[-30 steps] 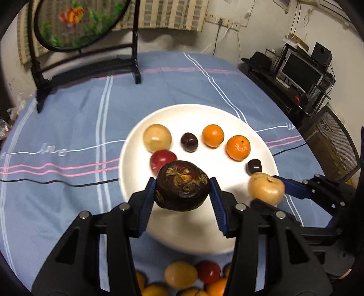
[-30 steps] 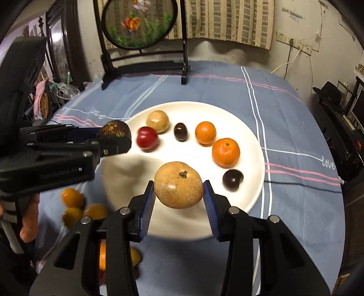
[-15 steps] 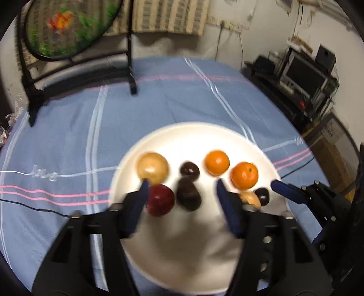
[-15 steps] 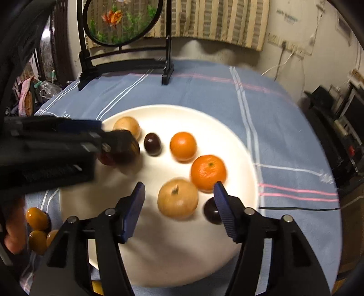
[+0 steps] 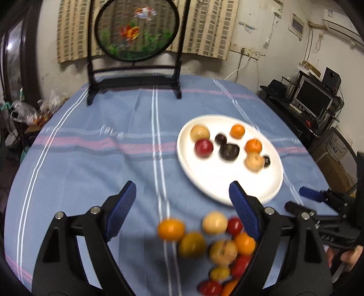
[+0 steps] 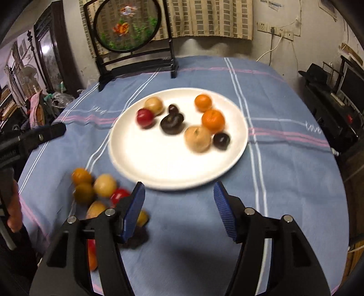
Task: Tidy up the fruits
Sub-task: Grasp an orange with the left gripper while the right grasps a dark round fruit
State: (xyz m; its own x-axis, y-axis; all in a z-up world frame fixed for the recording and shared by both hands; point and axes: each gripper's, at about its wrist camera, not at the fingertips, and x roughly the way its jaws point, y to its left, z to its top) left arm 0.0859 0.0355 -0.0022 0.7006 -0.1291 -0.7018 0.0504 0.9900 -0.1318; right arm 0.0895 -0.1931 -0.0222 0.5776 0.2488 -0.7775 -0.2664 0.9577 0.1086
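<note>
A round worktop (image 6: 284, 182) fills the room's middle, covered with a blue cloth (image 5: 102, 164) crossed by white and pink stripes. At its far edge stands a dark wooden stand holding a round screen (image 5: 136, 29) embroidered with goldfish. Behind it hangs a checked curtain (image 6: 204, 18); to the right sits a low shelf with a monitor (image 5: 315, 98).

A white plate (image 6: 173, 166) lies on the cloth with eight fruits on it: two oranges, two tan fruits, a red one, two small dark ones and a large dark fruit (image 6: 172, 123) near the middle. A loose heap of fruit (image 5: 218, 246) lies on the cloth just beside the plate's near edge.

A second ago each gripper held a fruit over the plate: the left the large dark one, the right a tan fruit (image 6: 197, 139). Both now rest on the plate, and both grippers have pulled back off it. The left hand-held gripper (image 5: 182, 209) is still spreading wide, nothing gripped, above the loose heap. The right hand-held gripper (image 6: 179, 209) stands parted and empty over bare cloth.
</note>
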